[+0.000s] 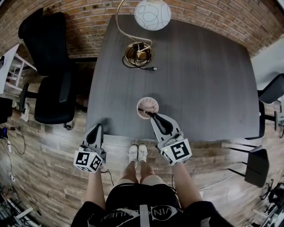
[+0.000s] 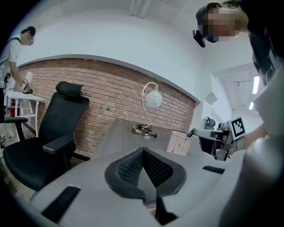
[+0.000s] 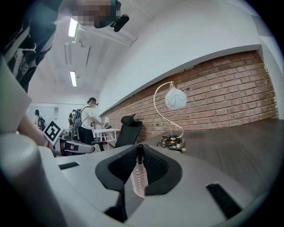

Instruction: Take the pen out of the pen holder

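A pinkish-white mesh pen holder (image 1: 147,103) stands near the front edge of the dark grey table (image 1: 199,80). A dark pen (image 1: 143,110) leans in it. My right gripper (image 1: 152,115) reaches the holder's front rim, its jaws shut on the pen's top. In the right gripper view the pen (image 3: 140,150) sits pinched between the tips of the right gripper (image 3: 140,153), with the holder (image 3: 138,179) showing below. My left gripper (image 1: 96,127) hovers at the table's front left edge, shut and empty. The left gripper view shows the left gripper (image 2: 143,151), the holder (image 2: 179,143) and the right gripper (image 2: 191,132) above it.
A globe lamp (image 1: 152,13) on a curved stem rises from a base with a coiled cable (image 1: 138,54) at the back of the table. A black office chair (image 1: 49,84) stands to the left, and other chairs (image 1: 266,93) to the right. People stand far off in the room.
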A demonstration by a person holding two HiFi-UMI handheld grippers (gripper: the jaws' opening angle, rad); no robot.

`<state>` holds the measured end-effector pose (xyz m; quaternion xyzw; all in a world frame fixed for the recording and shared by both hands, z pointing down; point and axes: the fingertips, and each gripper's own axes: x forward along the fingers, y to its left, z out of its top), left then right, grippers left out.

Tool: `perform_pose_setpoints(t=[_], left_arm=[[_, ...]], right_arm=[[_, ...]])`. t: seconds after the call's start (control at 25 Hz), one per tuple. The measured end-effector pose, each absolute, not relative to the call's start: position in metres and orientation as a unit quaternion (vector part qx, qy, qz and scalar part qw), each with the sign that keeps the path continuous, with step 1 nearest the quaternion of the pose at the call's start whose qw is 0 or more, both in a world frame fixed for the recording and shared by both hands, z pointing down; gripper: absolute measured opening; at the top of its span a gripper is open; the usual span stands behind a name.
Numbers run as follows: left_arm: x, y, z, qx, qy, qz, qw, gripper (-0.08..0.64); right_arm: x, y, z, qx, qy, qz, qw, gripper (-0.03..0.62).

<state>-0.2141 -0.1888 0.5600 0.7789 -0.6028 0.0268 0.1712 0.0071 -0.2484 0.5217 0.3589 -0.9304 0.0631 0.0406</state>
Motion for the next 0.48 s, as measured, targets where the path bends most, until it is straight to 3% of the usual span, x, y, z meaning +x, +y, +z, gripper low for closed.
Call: perform_pose_setpoints(t=[0.48], left_arm=[[-0.221,-0.187,0.549,0.777,-0.608,0.017,0.164,0.012]], right_arm=[[0.010,-0.256,0.503,0.368,-0.927,0.070,0.020,0.057]])
